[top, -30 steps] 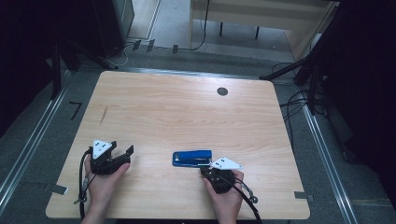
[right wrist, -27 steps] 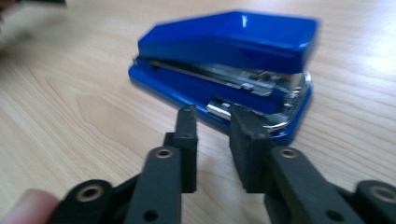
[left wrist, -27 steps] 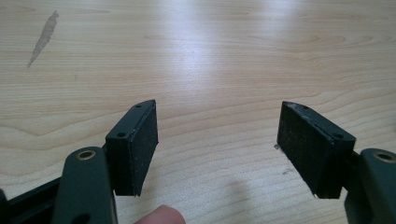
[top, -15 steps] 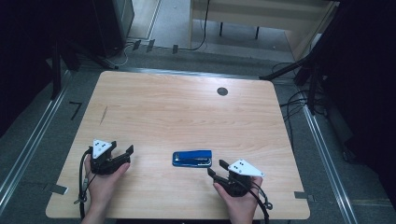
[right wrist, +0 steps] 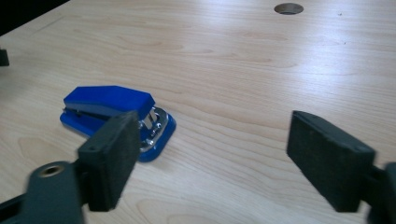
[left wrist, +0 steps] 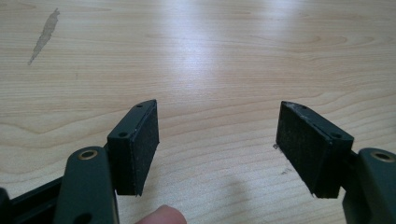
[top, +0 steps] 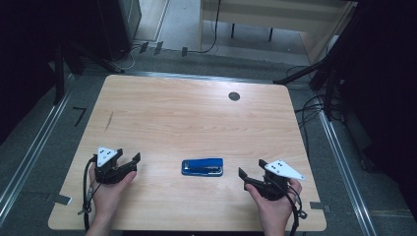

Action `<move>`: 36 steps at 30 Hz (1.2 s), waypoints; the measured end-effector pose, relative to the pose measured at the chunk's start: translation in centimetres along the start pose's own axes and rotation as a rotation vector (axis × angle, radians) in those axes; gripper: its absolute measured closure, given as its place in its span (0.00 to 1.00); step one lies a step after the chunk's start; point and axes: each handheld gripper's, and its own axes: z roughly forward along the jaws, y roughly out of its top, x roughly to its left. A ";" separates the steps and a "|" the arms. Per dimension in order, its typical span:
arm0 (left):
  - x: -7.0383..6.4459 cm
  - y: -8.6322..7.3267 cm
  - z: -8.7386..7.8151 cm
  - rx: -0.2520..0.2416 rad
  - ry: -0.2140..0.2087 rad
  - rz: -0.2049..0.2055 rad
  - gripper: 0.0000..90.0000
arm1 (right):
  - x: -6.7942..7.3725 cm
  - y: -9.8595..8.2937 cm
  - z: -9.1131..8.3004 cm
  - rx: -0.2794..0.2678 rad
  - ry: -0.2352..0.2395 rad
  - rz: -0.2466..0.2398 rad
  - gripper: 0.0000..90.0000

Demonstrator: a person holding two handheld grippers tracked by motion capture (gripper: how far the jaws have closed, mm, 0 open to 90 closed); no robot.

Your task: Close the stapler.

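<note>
A blue stapler (top: 202,166) lies flat on the wooden table (top: 187,118), near the front and about midway between my hands. In the right gripper view the stapler (right wrist: 112,114) sits left of centre, partly behind my left jaw. My right gripper (top: 250,171) is open and empty, resting a short way to the stapler's right, its pads (right wrist: 329,156) spread wide. My left gripper (top: 129,161) is open too, off to the stapler's left, with bare tabletop between its pads (left wrist: 140,144).
A round cable hole (top: 234,96) sits at the table's far right, the same hole (right wrist: 288,8) showing in the right gripper view. A dark scuff (left wrist: 44,35) marks the wood. Cables and dark frames surround the table on the floor.
My right gripper has let go of the stapler and drawn back to the right, opening. The stapler stays where it lay. The left gripper has not moved.
</note>
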 end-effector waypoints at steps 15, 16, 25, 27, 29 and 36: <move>0.0 0.0 0.0 0.000 -0.002 -0.001 0.35 | -4.0 -0.4 -2.6 0.018 -0.078 0.023 0.15; 0.0 0.0 0.0 0.000 -0.002 -0.001 0.35 | -4.3 -0.5 -2.7 0.017 -0.077 0.020 0.15; 0.0 0.0 0.0 0.002 -0.002 -0.003 0.35 | -6.3 -0.9 -3.8 0.018 -0.087 0.023 0.02; 0.0 0.0 0.0 0.001 -0.002 -0.004 0.34 | -6.6 -1.0 -4.0 0.018 -0.091 0.023 0.01; 0.0 0.0 0.0 0.000 -0.002 -0.003 0.34 | -7.0 -1.1 -4.2 0.019 -0.093 0.019 0.00; 0.1 0.0 0.0 -0.001 0.005 -0.011 0.29 | -8.1 -1.6 -4.5 0.024 -0.098 0.003 0.00</move>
